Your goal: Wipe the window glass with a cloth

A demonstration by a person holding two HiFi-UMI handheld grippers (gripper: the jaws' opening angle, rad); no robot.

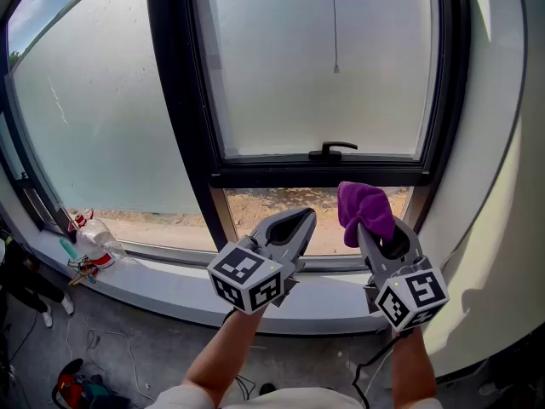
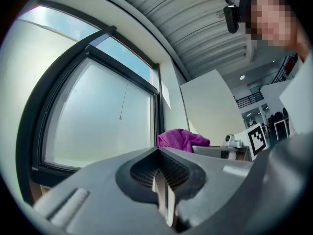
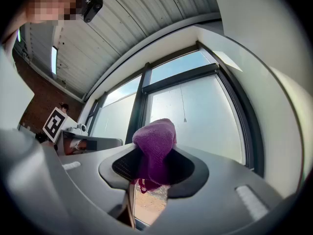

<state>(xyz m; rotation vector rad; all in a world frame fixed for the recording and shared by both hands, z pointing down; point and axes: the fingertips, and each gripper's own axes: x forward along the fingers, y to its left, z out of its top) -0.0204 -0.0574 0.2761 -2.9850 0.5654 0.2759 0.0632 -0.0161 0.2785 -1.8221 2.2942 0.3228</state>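
A purple cloth (image 1: 364, 210) is bunched between the jaws of my right gripper (image 1: 375, 228), which is shut on it; in the right gripper view the cloth (image 3: 154, 151) sticks up out of the jaws. My left gripper (image 1: 298, 221) is held beside it to the left, shut and empty, its jaws (image 2: 164, 190) nearly touching. Both point up at the frosted window glass (image 1: 319, 66) in its black frame, a short way in front of it. The cloth (image 2: 182, 139) shows at the right in the left gripper view.
A black window handle (image 1: 332, 151) sits on the lower frame bar. A pull cord (image 1: 335, 24) hangs down the pane. A wider frosted pane (image 1: 102, 109) lies to the left. On the sill (image 1: 162, 279) at left lie a plastic bottle (image 1: 95, 239) and keys. A cream wall (image 1: 502, 186) closes the right.
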